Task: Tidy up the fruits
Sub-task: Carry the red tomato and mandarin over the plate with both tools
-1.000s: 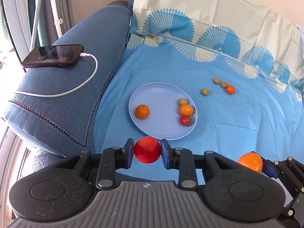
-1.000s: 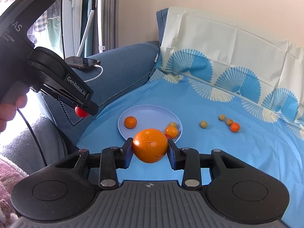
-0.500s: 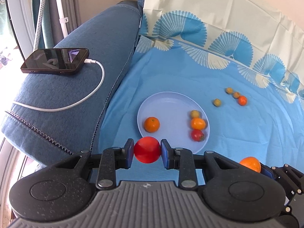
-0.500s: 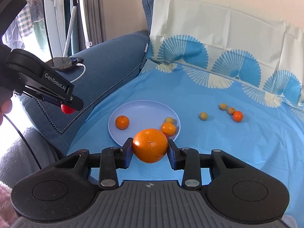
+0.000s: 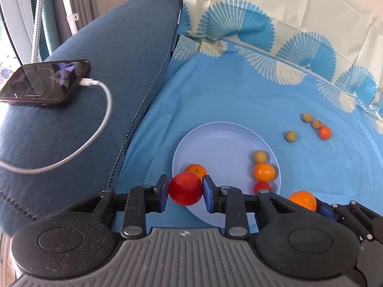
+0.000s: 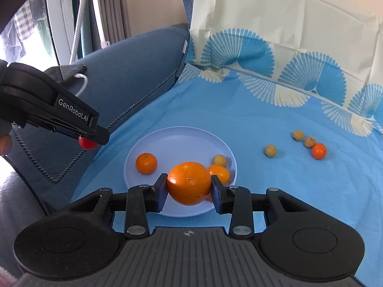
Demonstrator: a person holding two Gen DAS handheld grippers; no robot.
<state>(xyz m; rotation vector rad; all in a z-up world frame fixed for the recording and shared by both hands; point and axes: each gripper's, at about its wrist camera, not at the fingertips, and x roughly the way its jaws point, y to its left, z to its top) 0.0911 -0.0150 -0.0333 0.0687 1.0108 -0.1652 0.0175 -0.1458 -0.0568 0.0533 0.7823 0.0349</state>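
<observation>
Left gripper (image 5: 185,192) fingers gripping red tomato (image 5: 185,188), right gripper (image 6: 189,187) fingers gripping orange (image 6: 189,183), both above near edge of blue plate (image 6: 182,141)

A dark smartphone (image 5: 45,83) lies flat on the wide blue fabric armrest of a sofa (image 5: 115,55), with a white charging cable (image 5: 95,124) plugged into its end and curving across the upholstery. A light blue sheet (image 5: 239,100) with a cream, fan-patterned border covers the seat and runs up the backrest. Grey curtains (image 6: 107,7) hang behind the armrest.
</observation>
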